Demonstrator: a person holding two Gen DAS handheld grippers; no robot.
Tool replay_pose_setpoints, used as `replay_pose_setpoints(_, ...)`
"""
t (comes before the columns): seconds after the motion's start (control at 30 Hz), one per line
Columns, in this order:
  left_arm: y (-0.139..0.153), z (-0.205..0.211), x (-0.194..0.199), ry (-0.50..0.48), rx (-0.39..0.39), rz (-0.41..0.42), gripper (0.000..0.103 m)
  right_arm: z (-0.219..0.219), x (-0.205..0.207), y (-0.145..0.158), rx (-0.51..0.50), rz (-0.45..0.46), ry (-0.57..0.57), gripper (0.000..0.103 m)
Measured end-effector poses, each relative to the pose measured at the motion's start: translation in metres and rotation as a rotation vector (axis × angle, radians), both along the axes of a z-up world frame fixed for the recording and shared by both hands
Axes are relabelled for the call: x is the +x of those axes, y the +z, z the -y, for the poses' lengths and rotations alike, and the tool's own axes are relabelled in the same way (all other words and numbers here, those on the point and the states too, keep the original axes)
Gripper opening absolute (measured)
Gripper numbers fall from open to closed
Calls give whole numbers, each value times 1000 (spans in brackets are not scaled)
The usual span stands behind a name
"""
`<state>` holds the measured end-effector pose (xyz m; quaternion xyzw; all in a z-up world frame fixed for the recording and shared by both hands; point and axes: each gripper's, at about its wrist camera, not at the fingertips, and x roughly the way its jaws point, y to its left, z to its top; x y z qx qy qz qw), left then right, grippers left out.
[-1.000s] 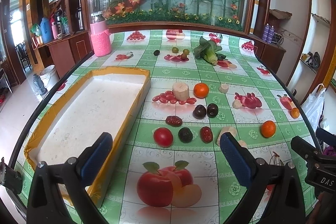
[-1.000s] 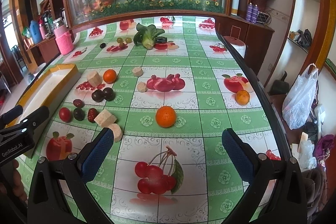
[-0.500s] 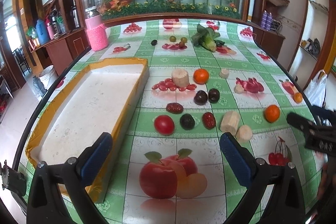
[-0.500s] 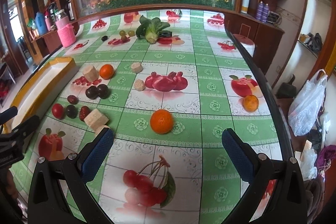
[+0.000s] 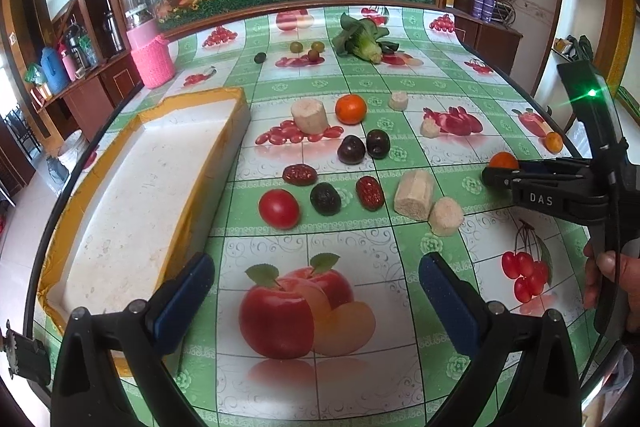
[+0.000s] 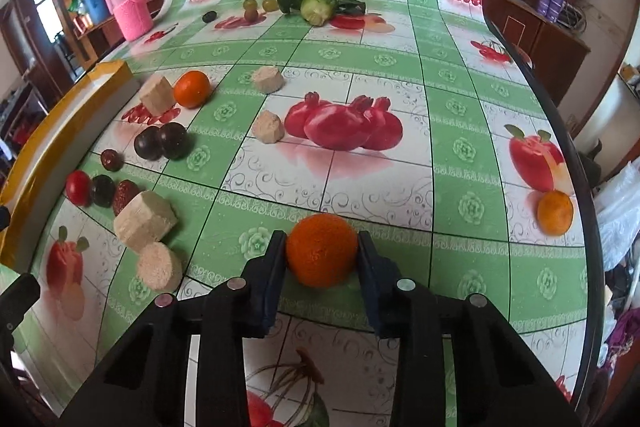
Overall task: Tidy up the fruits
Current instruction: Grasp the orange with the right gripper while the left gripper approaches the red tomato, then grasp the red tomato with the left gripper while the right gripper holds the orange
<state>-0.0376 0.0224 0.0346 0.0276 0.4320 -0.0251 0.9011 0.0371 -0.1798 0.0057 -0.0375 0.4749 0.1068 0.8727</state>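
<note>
My right gripper (image 6: 321, 241) is low over the fruit-print tablecloth. Its jaws are closing, and both blue pads touch the sides of an orange (image 6: 320, 259) that rests on the cloth. The left wrist view shows this gripper (image 5: 496, 175) from the side at the right, with the orange (image 5: 503, 159) peeking above its tip. My left gripper (image 5: 316, 279) hangs open over a printed apple with nothing between its fingers. A white foam tray with a yellow rim (image 5: 208, 91) lies to the left. A tomato (image 5: 279, 208), two dark plums (image 5: 351, 149) and red dates lie in the middle.
Beige cut chunks (image 5: 414, 193) lie beside my right gripper. A second orange (image 5: 351, 109) and a small orange (image 6: 555, 213) near the right table edge also lie out. A leafy green (image 5: 362, 41) and a pink cup (image 5: 153, 61) stand at the back.
My right gripper has come down and forward over the orange, and its wide jaws have closed in onto it. The left gripper has stayed open and barely moved.
</note>
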Motion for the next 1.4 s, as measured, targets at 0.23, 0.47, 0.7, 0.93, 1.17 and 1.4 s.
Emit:
replay_pose_setpoints(0.23, -1, 16, 12, -76, -32, -35, 98, 11, -21, 20, 26, 64, 11, 34)
replay_pose_setpoints(0.47, -3, 8, 12, -162, -120, -154, 94, 24, -42, 19, 32, 67, 10, 34)
replay_pose_setpoints(0.7, 2, 0, 26, -162, -149, -179, 94, 31, -48, 7, 78, 39, 6, 34)
replay_pose_setpoints(0.93, -16, -3, 71, -168, -94, -203, 78, 31, -48, 3, 98, 26, 15, 34)
replay_pose_setpoints(1.17, -14, 1, 75, -359, 126, -177, 76, 33, -50, 3, 122, 19, 15, 34)
replay_pose_setpoints(1.4, -21, -8, 87, -372, 227, -197, 74, 32, -50, 2, 135, 13, 16, 34)
